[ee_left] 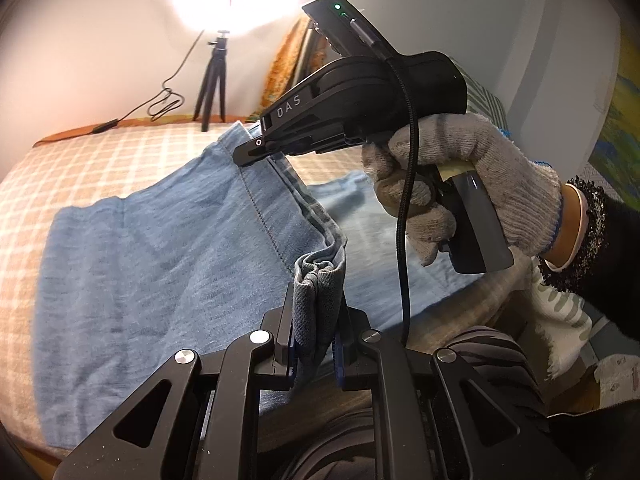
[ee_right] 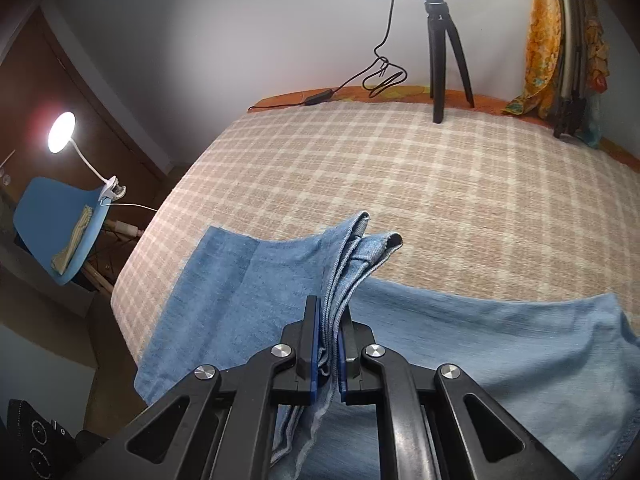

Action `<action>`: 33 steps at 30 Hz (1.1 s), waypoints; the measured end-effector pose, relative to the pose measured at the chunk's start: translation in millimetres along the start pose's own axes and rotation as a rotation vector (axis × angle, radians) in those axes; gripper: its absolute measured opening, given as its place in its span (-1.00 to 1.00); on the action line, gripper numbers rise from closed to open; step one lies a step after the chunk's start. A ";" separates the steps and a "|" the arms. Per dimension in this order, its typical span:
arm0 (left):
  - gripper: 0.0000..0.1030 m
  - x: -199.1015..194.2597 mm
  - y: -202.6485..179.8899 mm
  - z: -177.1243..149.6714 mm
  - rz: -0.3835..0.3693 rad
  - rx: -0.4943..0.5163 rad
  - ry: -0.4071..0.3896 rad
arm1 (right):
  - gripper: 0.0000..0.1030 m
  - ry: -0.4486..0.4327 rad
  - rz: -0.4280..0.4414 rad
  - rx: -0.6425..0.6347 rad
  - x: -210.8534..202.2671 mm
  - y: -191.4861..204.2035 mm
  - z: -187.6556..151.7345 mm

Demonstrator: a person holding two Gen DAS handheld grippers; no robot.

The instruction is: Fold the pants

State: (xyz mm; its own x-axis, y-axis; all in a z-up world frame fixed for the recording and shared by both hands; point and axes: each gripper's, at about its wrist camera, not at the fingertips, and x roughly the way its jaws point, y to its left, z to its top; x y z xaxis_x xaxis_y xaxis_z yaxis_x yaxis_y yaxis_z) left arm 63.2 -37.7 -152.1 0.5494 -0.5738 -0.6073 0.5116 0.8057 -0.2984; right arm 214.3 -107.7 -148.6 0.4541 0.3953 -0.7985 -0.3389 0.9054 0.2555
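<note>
While each claw pinches a bunched hem, the pants (ee_left: 160,248) drape below onto the checked blanket (ee_right: 400,168).

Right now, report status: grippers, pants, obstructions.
Left gripper shut on pants, bunched edge. Right gripper shut on same edge, layers stacked. Pants part lifted off bed. Tripod at far edge, clear of the fold.

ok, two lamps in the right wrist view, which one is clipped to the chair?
The small round lamp at far left, on a white gooseneck clipped to the blue chair. The other light sits on the black tripod.
</note>
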 end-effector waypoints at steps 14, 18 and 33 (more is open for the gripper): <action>-0.78 26.1 -36.4 11.4 -0.049 0.073 0.050 | -0.91 -0.017 -0.046 -0.007 -30.5 -29.9 -9.7; -0.78 31.5 -47.0 17.0 -0.078 0.080 0.063 | -0.91 -0.027 -0.058 -0.002 -41.3 -40.7 -13.4; -0.78 50.8 -97.3 32.9 -0.138 0.200 0.099 | -0.91 -0.085 -0.104 0.046 -92.1 -88.9 -31.0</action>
State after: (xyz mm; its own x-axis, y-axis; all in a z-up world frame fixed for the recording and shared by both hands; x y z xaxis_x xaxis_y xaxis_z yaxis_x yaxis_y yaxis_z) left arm 63.1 -150.0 -129.7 0.4029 -0.6512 -0.6431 0.7030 0.6701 -0.2381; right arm 177.0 -229.4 -114.7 0.5535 0.3088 -0.7735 -0.2491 0.9476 0.2001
